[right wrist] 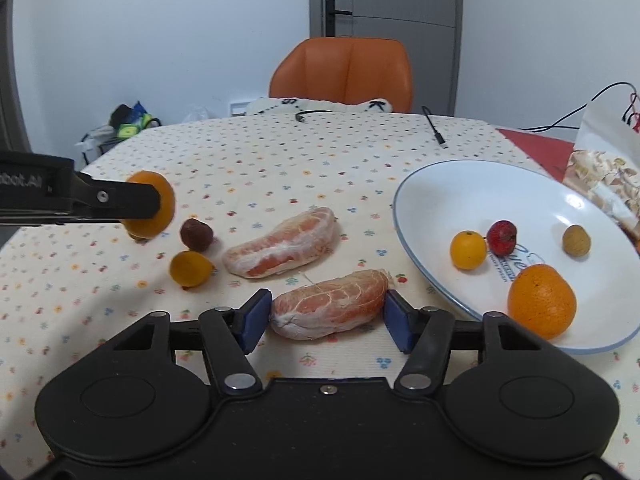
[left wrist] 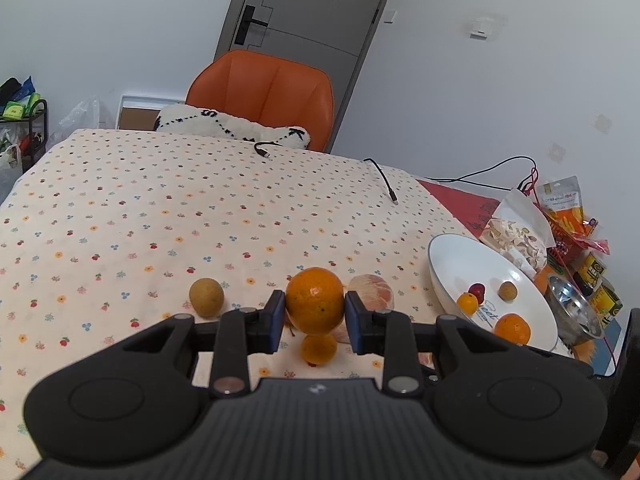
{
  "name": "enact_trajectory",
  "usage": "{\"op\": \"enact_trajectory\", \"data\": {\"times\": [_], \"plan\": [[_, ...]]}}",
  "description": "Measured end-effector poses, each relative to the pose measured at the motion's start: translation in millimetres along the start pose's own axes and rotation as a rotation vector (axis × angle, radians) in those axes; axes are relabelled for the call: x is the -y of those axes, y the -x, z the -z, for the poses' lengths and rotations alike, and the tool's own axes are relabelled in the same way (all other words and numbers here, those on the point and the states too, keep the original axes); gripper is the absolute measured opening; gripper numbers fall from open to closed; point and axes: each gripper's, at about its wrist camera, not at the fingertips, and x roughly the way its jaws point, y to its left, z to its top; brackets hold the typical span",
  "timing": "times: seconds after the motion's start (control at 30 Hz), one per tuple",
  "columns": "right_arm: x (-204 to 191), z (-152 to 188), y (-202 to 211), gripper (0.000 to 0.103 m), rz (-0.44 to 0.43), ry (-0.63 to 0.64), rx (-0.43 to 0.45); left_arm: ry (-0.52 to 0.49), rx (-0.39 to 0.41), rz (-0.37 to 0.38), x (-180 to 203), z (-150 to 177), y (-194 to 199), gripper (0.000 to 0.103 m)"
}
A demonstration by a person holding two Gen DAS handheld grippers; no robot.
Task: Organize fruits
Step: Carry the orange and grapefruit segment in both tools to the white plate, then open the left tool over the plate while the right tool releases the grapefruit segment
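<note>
The left tool [left wrist: 315, 314] had its blue pads pinched on an orange [left wrist: 315, 300], mid-frame in its own view, and the orange looked lifted clear of the cloth. Directly below it in that view sat a small orange fruit [left wrist: 319, 349] on the table [left wrist: 160, 208], with a brown round fruit [left wrist: 206, 297] to the left. From the right camera the same orange [right wrist: 154, 205] showed at the left edge, clamped in the left tool.

The right tool [right wrist: 326, 312] stood spread, pads on either side of a peeled citrus segment [right wrist: 330, 310] lying on the table in the lower middle of the frame. Whether the pads touched it, I couldn't tell. Its long axis ran left to right, straight across the gap between the pads, so closing would squeeze it end to end. A second segment [right wrist: 282, 243] lay just beyond, tilted up to the right, with a dark fruit [right wrist: 196, 234] to the left of that.

The white bowl [right wrist: 432, 184] sat to the right, already holding a big orange [right wrist: 542, 306], a small yellow one [right wrist: 468, 250], a red fruit [right wrist: 502, 237] and a brown one [right wrist: 576, 240]. By my reckoning, the right tool was nearer the bowl; the left had to carry its orange rightward across both segments.
</note>
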Motion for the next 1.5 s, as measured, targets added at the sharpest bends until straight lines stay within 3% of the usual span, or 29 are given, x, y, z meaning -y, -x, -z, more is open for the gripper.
{"op": "enact_trajectory", "data": {"times": [0.47, 0.97, 1.5], "plan": [[15, -19, 43, 0.057, -0.014, -0.028, 0.111, -0.04, 0.013, 0.06, 31, -7, -6, 0.03], [75, -23, 69, 0.057, 0.121, -0.105, 0.182, -0.094, -0.003, 0.149, 78, -9, -29, 0.03], [127, -5, 79, 0.057, 0.222, -0.18, 0.176, -0.146, -0.043, 0.209, 118, -2, -53, 0.03]]}}
